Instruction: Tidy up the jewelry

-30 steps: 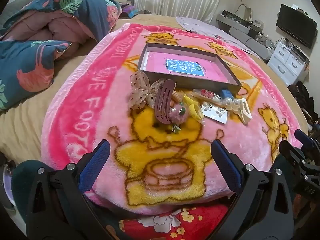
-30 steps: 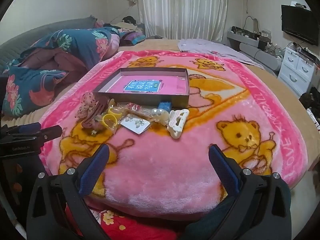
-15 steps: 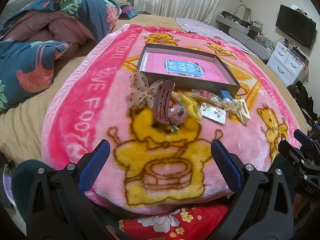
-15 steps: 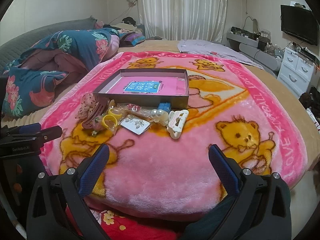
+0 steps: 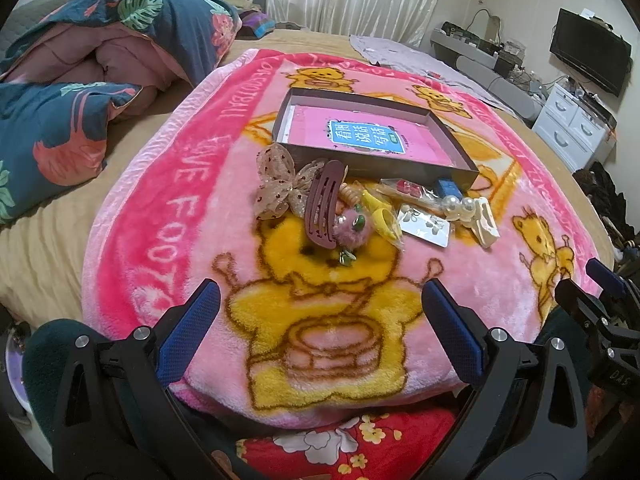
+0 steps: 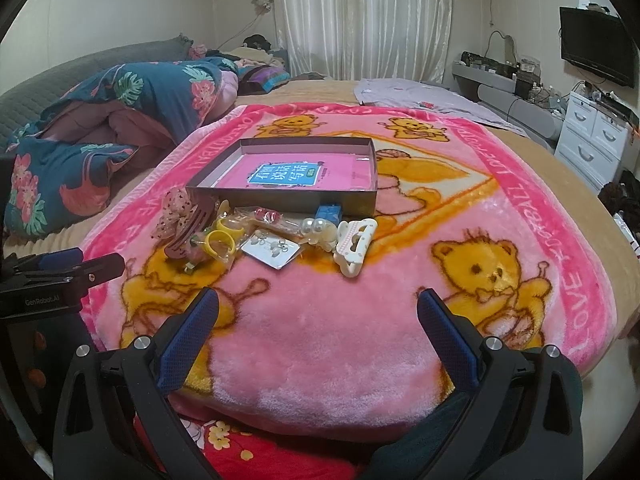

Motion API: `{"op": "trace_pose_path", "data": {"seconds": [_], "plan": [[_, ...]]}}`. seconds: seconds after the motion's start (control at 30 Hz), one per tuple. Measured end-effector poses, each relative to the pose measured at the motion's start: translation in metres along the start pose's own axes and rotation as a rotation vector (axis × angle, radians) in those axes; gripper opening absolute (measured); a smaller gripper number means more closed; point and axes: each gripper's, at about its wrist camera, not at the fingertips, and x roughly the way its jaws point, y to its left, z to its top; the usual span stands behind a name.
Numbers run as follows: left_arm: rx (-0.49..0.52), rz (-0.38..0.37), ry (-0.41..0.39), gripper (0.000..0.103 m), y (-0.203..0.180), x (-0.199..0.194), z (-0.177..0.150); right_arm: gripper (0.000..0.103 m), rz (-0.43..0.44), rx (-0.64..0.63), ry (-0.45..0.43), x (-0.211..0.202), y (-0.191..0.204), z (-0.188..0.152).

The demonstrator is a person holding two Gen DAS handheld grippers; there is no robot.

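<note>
A shallow grey box (image 5: 464, 170) (image 6: 280, 200) with a pink card inside lies on a pink bear blanket (image 5: 160, 208) (image 6: 332, 320). In front of it sits a pile of hair things: a dotted bow (image 5: 280, 184) (image 6: 174, 212), a maroon claw clip (image 5: 322, 208), yellow rings (image 6: 220, 242), an earring card (image 5: 426, 226) (image 6: 272, 250), pearls (image 6: 314, 226), a cream claw clip (image 5: 486, 220) (image 6: 354, 242). My left gripper (image 5: 320, 304) is open and empty, near the blanket's front edge, short of the pile. My right gripper (image 6: 318, 308) is open and empty too, likewise apart from the pile.
A folded dark floral quilt (image 5: 80, 80) (image 6: 120, 120) lies left on the bed. White drawers (image 5: 572, 128) (image 6: 596, 136) and a TV (image 6: 596, 44) stand right. A lilac cloth (image 6: 420, 100) lies behind the blanket. Red floral fabric (image 5: 340, 440) shows beneath the blanket's front edge.
Both views have shifted only slightly, the scene sliding a little downward. Nothing was gripped or released, and the pile has not moved.
</note>
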Motion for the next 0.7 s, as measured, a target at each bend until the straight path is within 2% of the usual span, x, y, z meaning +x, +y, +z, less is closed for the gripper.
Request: {"op": "trace_pose_path", "data": {"seconds": [0.7], "plan": [[0.002,0.008,0.002,0.094,-0.0029,-0.0031,0.0044,0.099,-0.002,-0.002,0.0,0.0004,0.0007,0.0]]}}
